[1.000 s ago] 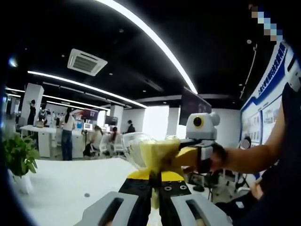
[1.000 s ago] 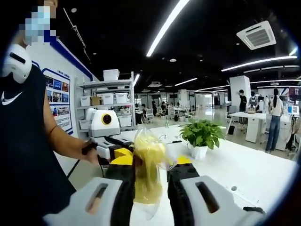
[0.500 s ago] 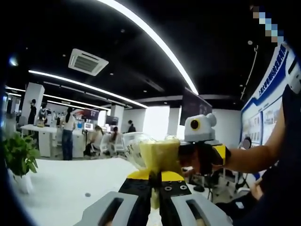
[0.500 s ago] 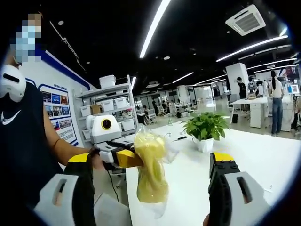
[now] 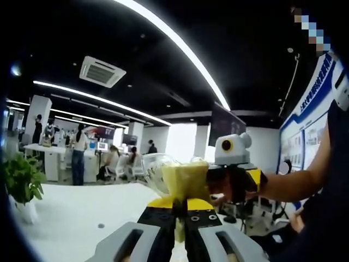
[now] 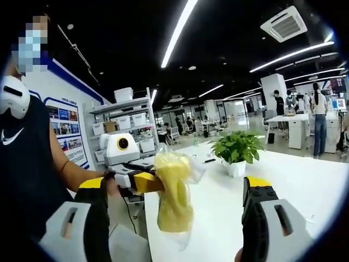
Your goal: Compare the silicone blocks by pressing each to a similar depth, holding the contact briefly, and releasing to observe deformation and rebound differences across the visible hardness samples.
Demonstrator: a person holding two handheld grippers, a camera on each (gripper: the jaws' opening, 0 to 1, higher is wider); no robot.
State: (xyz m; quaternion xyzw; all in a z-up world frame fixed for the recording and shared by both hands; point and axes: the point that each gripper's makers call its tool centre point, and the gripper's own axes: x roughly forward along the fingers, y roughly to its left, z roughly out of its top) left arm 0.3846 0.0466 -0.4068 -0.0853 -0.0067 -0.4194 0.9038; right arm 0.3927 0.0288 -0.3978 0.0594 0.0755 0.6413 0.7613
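Note:
A soft yellow silicone block point(image 5: 185, 180) in a clear plastic bag hangs in the air above a white table. My left gripper point(image 5: 180, 204) is shut on the block's lower end, which sticks up between the black and yellow jaws. In the right gripper view the same block point(image 6: 174, 196) dangles from the left gripper point(image 6: 152, 183), which reaches in from the left. My right gripper point(image 6: 177, 185) is open, its jaws spread wide on either side of the block and not touching it.
A long white table point(image 6: 294, 185) carries a potted plant point(image 6: 235, 150), which also shows in the left gripper view point(image 5: 22, 180). A shelf of white boxes point(image 6: 128, 117) stands behind. The person's arm point(image 6: 76, 172) holds the left gripper. People stand at distant desks point(image 5: 54, 155).
One second ago my right gripper was shut on the bagged block; its jaws have since spread wide and let go. The left gripper has kept its hold, and the block hangs freely.

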